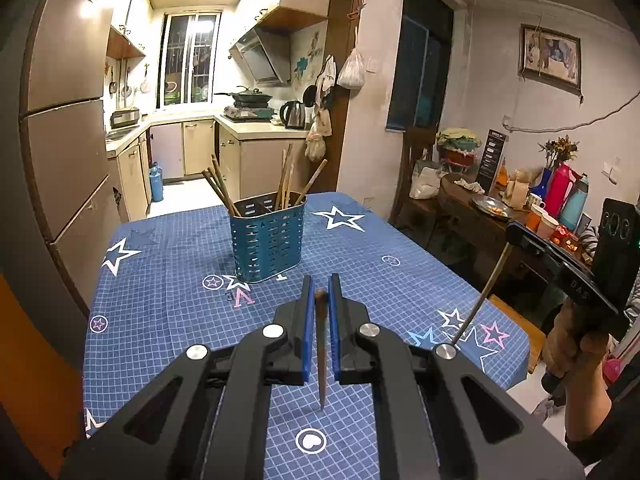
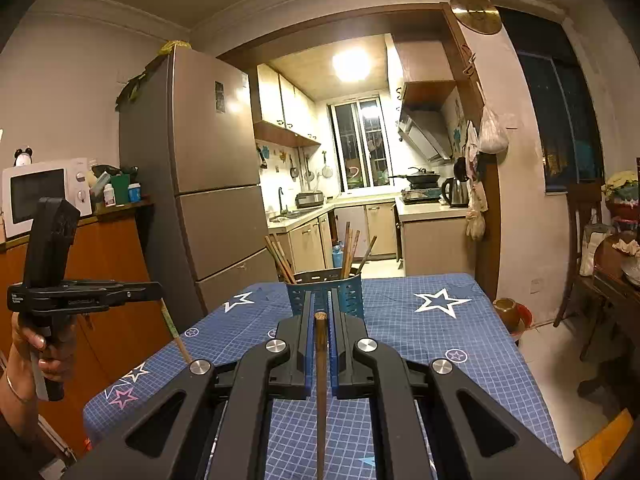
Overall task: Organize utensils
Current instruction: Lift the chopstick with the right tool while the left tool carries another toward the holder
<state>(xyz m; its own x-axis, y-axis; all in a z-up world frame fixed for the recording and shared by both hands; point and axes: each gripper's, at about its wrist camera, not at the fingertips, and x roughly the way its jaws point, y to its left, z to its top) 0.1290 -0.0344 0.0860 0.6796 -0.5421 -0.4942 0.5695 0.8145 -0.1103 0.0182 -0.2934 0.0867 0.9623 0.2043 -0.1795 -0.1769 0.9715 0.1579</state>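
Chopsticks fill both our hands: the left gripper (image 1: 320,292) pinches one chopstick (image 1: 321,344) between its blue-lined fingers (image 1: 307,320), tip hanging down toward the blue star-printed tablecloth (image 1: 168,280), and the right gripper (image 2: 320,312) pinches a darker chopstick (image 2: 320,380) the same way. Both are raised above the near half of the table, the right one out past the table's right edge. The blue perforated utensil holder (image 1: 267,240) stands at the far middle of the cloth, several chopsticks already leaning in it. We judge the next move is a drop into that holder, and the risks are plain: a stick hanging this long below the fingers could pivot in the pinch, strike the holder's rim or the leaning sticks, and skid out onto the cloth; the light holder might tip if nudged; and two grippers converging on one small opening could knock together. As for writing, the cloth shows a pink "V" beside the holder's foot, the right gripper's body carries raised letters that look like "DAS", and the black sign on the far right sideboard is too small to read.
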